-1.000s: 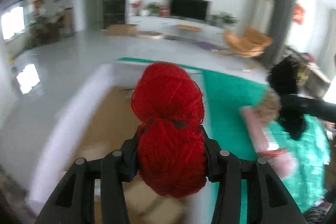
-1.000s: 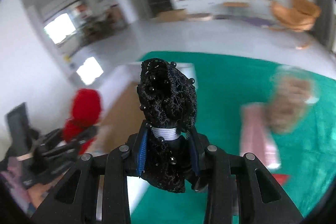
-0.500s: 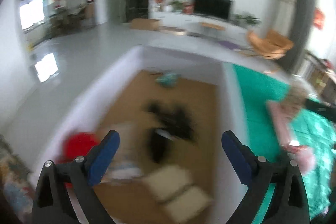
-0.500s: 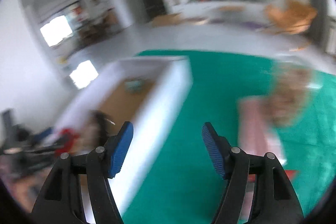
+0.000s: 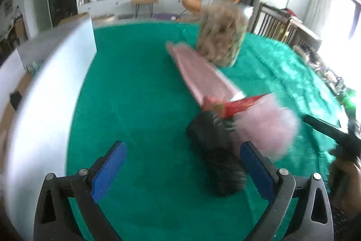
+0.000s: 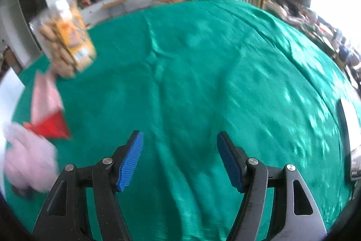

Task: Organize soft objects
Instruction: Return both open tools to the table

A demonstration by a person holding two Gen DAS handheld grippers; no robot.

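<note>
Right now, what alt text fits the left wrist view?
The open left gripper hangs empty over a green cloth, near a black furry item. Beyond lie a pink fluffy item, a pink packet, a snack bag and a white box.

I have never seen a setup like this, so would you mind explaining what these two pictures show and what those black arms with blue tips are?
There is no robot here: a person holds a hand-held claw in each hand, and each claw carries a wide-angle camera that looks forward along its two fingers. One picture comes from the left claw, the other from the right claw. The blue tips are the gripping pads. Both claws are open and hold nothing.

Below them is a green cloth. On it lie a black fuzzy item, a pink fluffy item, a long pink packet, something red and a clear bag of snacks. The white box sits at the left.
</note>
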